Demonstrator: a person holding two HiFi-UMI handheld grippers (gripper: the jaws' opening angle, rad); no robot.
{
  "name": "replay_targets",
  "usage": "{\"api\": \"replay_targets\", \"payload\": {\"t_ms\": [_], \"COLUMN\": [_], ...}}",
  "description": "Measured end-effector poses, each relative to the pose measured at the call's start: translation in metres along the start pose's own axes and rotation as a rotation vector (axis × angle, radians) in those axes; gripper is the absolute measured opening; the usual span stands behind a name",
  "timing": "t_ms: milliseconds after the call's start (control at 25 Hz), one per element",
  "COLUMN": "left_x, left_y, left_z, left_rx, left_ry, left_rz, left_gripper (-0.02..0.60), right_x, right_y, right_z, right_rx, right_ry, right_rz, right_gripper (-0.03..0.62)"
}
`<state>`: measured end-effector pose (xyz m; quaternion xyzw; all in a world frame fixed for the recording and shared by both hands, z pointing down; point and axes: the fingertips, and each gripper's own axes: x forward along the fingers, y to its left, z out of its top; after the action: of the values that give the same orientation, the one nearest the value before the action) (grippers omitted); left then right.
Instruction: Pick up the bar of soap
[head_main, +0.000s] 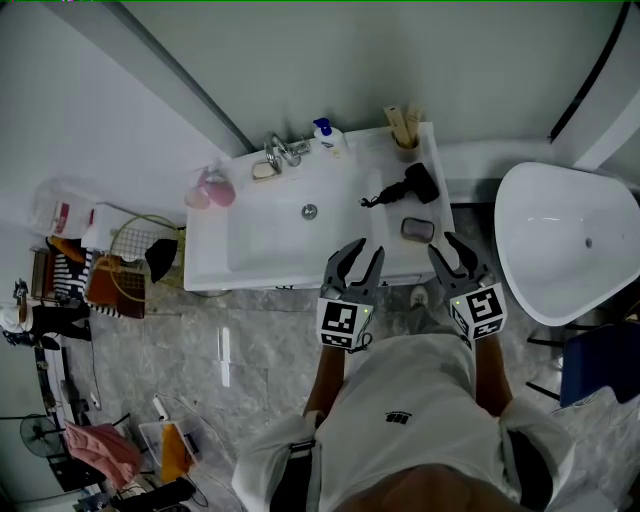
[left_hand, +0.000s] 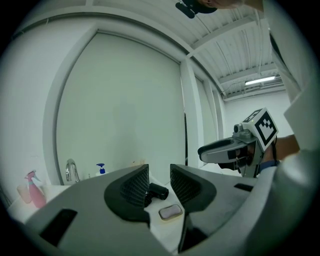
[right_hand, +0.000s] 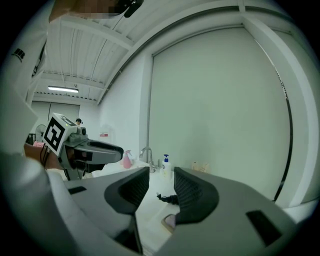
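Fixtures and loose articles, listed from the left side to the right.

1. Pink spray bottle (head_main: 218, 186), one. Translucent plastic, standing at the left end of the vanity.
2. Faucet (head_main: 284, 151), one. Curved, shiny metal, behind the bowl.
3. Washbasin (head_main: 262, 262), one. White, glossy and rectangular, with a sunken bowl and one round metal drain (head_main: 310, 211).
4. Pump bottle (head_main: 329, 139), one. White body, blue pump head, just right of the faucet.
5. Left gripper (head_main: 360, 251), one. Two dark jaws with ribbed inner pads and a marker cube behind. The jaws stand apart with nothing between them. It hovers over the vanity's front edge.
6. Hair dryer (head_main: 410, 185), one. Black, matt, lying on its side on the right-hand counter with its cord trailing left.
7. Bar of soap (head_main: 418, 230), one. A rounded rectangle, pale mauve-grey and smooth. It lies flat on the right-hand counter, just nearer the person than the hair dryer. It is ahead of both grippers and touched by neither.
8. Right gripper (head_main: 444, 246), one. Same build as the left, with jaws spread and gripping nothing, close beside the soap.
9. Tub (head_main: 560, 290), one. White, glossy and rounded, well to the right of the vanity.
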<state>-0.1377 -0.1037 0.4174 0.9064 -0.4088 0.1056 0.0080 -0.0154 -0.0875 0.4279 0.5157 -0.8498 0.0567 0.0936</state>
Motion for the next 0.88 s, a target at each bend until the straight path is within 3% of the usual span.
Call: {"api": "replay_targets", "payload": {"t_ms": [880], "left_x": [0.1], "left_y": [0.035], "left_z": [0.013], "left_rx": [-0.002], "left_ry": [0.061], "left_rz": [0.114], "left_gripper": [0.147], "right_x": [0.083], "right_y": [-0.092], "right_z": [0.007], "right_rx": [0.015], "right_ry": [0.013], "right_rz": [0.122], "right_gripper": [0.167]}}
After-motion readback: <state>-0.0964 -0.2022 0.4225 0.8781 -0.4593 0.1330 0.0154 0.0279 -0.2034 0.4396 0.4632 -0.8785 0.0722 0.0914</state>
